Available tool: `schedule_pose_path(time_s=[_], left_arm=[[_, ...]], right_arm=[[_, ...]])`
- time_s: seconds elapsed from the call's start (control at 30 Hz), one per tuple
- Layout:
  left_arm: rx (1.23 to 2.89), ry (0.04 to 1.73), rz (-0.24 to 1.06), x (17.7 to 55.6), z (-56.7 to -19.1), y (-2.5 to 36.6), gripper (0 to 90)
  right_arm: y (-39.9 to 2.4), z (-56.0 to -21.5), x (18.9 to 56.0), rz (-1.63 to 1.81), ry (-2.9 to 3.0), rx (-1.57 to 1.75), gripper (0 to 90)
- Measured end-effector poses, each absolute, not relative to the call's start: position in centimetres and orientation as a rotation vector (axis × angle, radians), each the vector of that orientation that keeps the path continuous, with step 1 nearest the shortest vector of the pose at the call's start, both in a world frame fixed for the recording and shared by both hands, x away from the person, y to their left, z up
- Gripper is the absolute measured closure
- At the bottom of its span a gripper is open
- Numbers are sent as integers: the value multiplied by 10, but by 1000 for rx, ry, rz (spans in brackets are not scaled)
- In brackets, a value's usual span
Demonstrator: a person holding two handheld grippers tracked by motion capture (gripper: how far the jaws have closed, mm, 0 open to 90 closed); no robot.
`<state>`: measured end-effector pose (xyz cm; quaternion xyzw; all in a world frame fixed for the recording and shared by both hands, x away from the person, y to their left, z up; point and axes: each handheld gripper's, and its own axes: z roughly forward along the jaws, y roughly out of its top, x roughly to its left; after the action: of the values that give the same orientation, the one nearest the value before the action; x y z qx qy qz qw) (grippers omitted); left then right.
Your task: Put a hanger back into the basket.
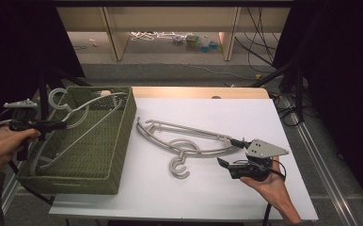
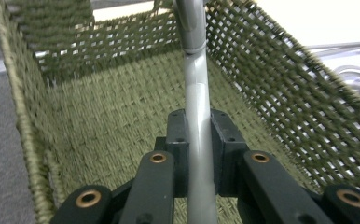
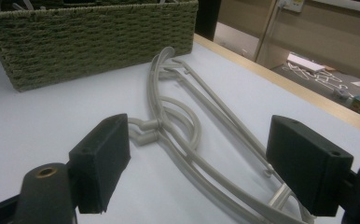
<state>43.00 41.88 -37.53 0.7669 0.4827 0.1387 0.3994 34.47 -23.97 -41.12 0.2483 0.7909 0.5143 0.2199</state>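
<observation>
A grey plastic hanger (image 1: 92,106) leans inside the green woven basket (image 1: 123,136) at the table's left end, its hook up at the far left corner. My left gripper (image 1: 52,125) reaches over the basket's left rim and is shut on that hanger; in the left gripper view the pads (image 2: 178,140) pinch the hanger's bar (image 2: 197,93) above the basket floor (image 2: 99,121). Two more grey hangers (image 1: 184,136) lie stacked on the white table. My right gripper (image 1: 230,151) is open at their right end, and its wide-apart jaws (image 3: 205,161) frame the hangers (image 3: 178,121).
The basket (image 3: 89,37) takes up the left third of the white table (image 1: 208,197). A wooden strip (image 1: 198,92) runs along the far edge. Beyond it are shelf legs (image 1: 116,33), floor cables (image 1: 259,28) and black stand poles (image 1: 292,80).
</observation>
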Motion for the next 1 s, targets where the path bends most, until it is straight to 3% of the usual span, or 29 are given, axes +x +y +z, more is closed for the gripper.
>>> schedule_pose_path(time_s=[0.5,0.77,0.93,1.0], left_arm=[[2094,1341,405,442,-396,412,764],[2041,1425,493,435,-388,422,688],[1939,1422,559,421,-369,422,558],[1893,1397,575,410,-357,415,555]], right_arm=[[-239,-413,345,1416,2195,674,227],[-239,-413,345,1421,2180,669,227],[-238,-413,345,1420,2191,674,227],[-239,-413,345,1416,2195,669,227]])
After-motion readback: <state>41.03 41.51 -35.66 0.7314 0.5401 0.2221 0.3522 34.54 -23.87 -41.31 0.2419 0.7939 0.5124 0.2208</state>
